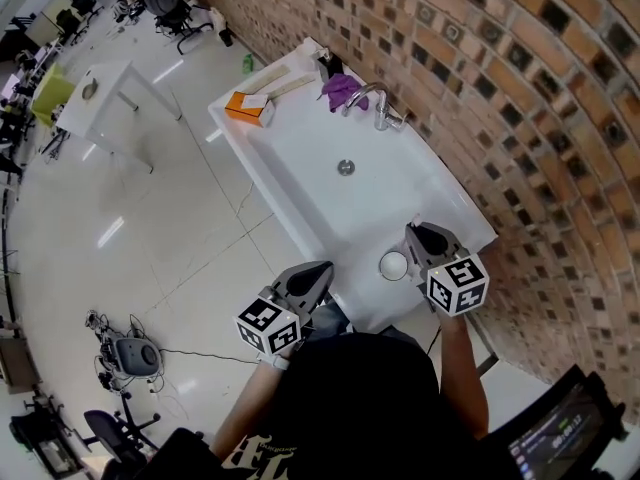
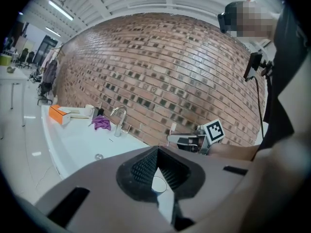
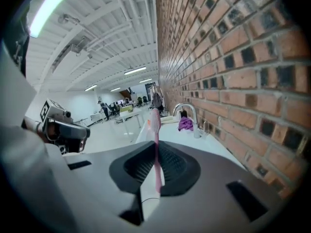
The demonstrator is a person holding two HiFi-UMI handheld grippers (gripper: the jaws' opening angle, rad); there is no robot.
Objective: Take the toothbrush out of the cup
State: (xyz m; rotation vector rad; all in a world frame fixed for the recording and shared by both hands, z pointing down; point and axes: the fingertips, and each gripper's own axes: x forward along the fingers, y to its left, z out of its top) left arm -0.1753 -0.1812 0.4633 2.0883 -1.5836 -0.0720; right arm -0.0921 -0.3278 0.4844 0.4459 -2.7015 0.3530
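Note:
In the right gripper view a pink toothbrush [image 3: 155,130] stands upright between the jaws of my right gripper [image 3: 156,147], which is shut on its handle, with the brush head uppermost. The head view places that gripper [image 1: 420,236] just right of the white cup [image 1: 393,265] at the near end of the sink counter; the toothbrush cannot be made out there. My left gripper [image 1: 318,273] hovers left of the cup, clear of it, with its jaw tips together and nothing held. Past its jaws [image 2: 156,152] the cup [image 2: 158,184] shows below.
The white sink [image 1: 300,158] runs along a brick wall [image 1: 500,98], with a drain [image 1: 346,167] and a chrome faucet [image 1: 378,103]. At the far end lie a purple cloth [image 1: 342,90] and an orange box [image 1: 250,108]. A white table [image 1: 105,93] stands on the floor.

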